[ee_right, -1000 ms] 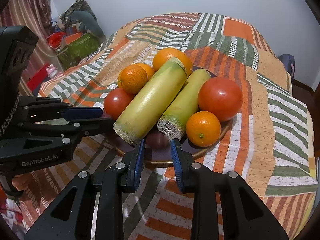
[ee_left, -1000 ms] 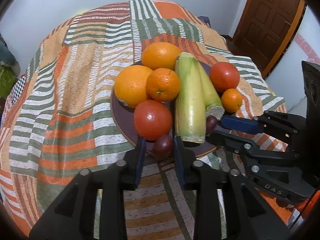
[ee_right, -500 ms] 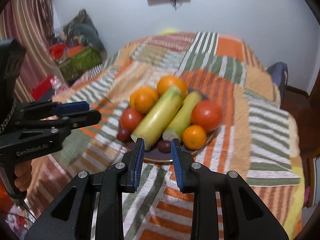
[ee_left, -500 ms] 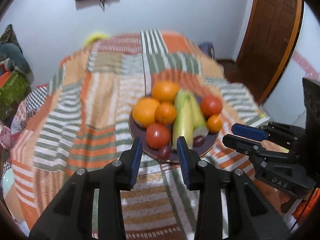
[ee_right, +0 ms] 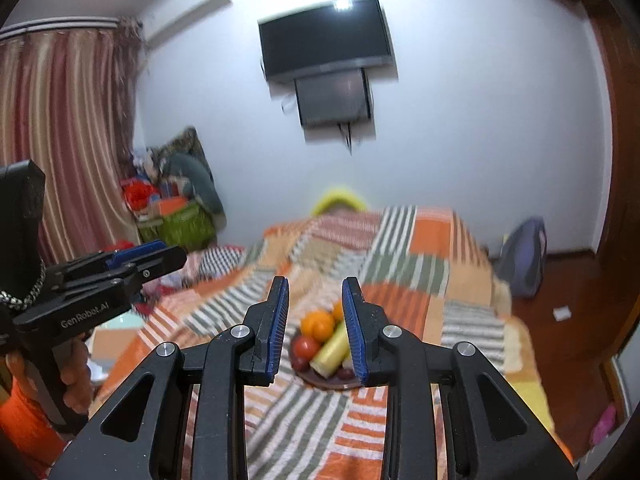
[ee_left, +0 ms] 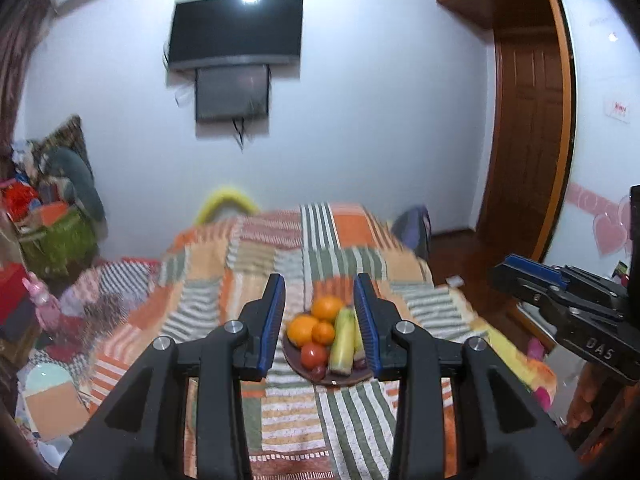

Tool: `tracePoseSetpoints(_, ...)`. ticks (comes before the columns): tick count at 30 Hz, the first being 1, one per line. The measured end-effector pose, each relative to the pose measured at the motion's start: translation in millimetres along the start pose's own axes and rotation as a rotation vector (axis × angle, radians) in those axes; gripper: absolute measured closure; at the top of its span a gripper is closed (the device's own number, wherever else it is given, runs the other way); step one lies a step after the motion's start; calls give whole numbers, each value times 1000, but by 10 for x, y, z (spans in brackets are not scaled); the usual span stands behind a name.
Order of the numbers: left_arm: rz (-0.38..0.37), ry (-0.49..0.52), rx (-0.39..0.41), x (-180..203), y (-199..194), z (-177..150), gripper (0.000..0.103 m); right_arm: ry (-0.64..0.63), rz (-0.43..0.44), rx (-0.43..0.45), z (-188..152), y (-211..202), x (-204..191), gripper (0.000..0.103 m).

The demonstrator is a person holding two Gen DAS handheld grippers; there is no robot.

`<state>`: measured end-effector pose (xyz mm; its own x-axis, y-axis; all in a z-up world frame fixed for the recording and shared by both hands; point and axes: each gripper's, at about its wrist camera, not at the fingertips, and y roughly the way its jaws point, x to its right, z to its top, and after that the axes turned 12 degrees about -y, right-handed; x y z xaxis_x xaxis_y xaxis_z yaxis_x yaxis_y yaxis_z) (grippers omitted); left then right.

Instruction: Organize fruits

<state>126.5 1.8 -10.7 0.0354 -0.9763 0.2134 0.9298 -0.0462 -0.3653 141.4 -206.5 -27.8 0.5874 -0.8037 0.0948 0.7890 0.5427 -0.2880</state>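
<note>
Both tongs hang in the air well back from the fruit, aimed slightly down at it, and neither carries anything. The fruit looks already gathered: it all sits on 1 dark plate, and none shows loose on the bedspread. The step in hand therefore reads as the close of the task, or a pause before a new pick; the pictures cannot settle which.

The left tongs stand parted with nothing between the blue pads. The right tongs show a visible gap too, yet that gap is as narrow as they get, so they count as clenched and empty.

If more sorting is wanted, the next move calls for coming back down to the plate and parting 1 pair of tongs wide enough for a round fruit. The pile is crowded, so a careless reach could roll a neighbour off the rim.

The plate rests on the striped orange, green and white bedspread, toward the near end of the bed. On it lie several oranges, a red tomato at the front, 2 long yellow-green stalks laid side by side, and small dark fruits at the near rim. Motion blur softens the details, so an exact count is uncertain.
</note>
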Motion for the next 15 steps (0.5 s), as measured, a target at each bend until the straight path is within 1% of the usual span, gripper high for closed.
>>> tracePoseSetpoints(2,-2,-9,43,29,-197,28,68,-12,-15,43,61,-162,-76,78)
tracePoseSetpoints(4,-12,-17,63,54,-336,35,67,-24,-29,83,105,-321,-169,77)
tracePoseSetpoints(5,-18,-16,73,69,-406,33,61,-26,-34,94,108,-357,-188,73)
tracePoseSetpoints(6,-18,-15,84,87,-472,26,56,-29,-41,109,113,-411,-220,67)
tracePoseSetpoints(7,-18,-13,101,101,-535,17,46,-29,-49,120,114,-443,-237,63)
tracePoseSetpoints(8,-17,-9,123,118,-606,4,40,-31,-56,130,114,-481,-259,57)
tracePoseSetpoints(11,-14,4,163,159,-758,-19,31,-40,-78,148,109,-526,-307,49)
tracePoseSetpoints(12,-16,3,167,169,-802,-34,29,-40,-82,149,108,-533,-317,42)
tracePoseSetpoints(13,-18,-1,173,172,-841,-36,24,-38,-88,153,105,-537,-320,39)
tracePoseSetpoints(14,-19,-3,184,176,-881,-39,21,-36,-95,159,97,-534,-305,32)
tracePoseSetpoints(15,-19,-4,189,175,-902,-37,20,-36,-107,168,90,-541,-306,29)
